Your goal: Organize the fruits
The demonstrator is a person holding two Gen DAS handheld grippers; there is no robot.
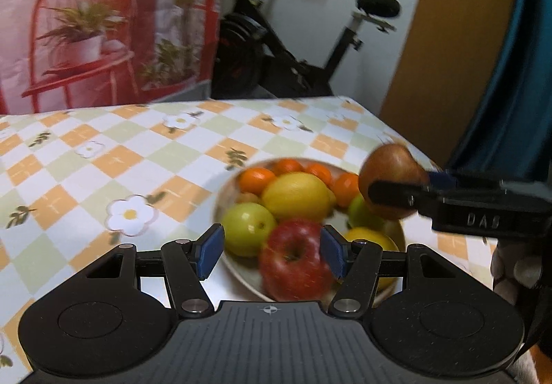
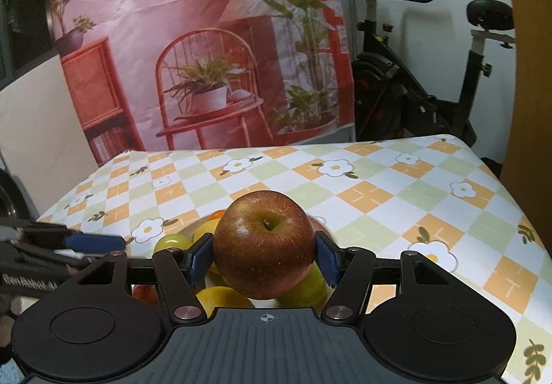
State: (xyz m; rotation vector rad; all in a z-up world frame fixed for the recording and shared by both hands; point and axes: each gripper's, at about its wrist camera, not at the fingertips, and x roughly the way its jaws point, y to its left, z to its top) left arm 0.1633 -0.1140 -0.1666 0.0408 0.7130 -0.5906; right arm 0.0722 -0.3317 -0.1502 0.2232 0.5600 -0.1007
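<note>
Dark red apple [image 2: 264, 244] clamped by right gripper [image 2: 264, 254], held above plate [image 1: 241, 272]. Left gripper [image 1: 270, 251] spread, empty, over piled fruit. Bright red apple [image 1: 293, 259], lemon [image 1: 295, 196], oranges unsorted; most work judged remaining.

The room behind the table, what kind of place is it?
Probably a home room: a black exercise bike stands behind a table with a checked flower-print cloth, beside a hanging pink printed backdrop.
</note>
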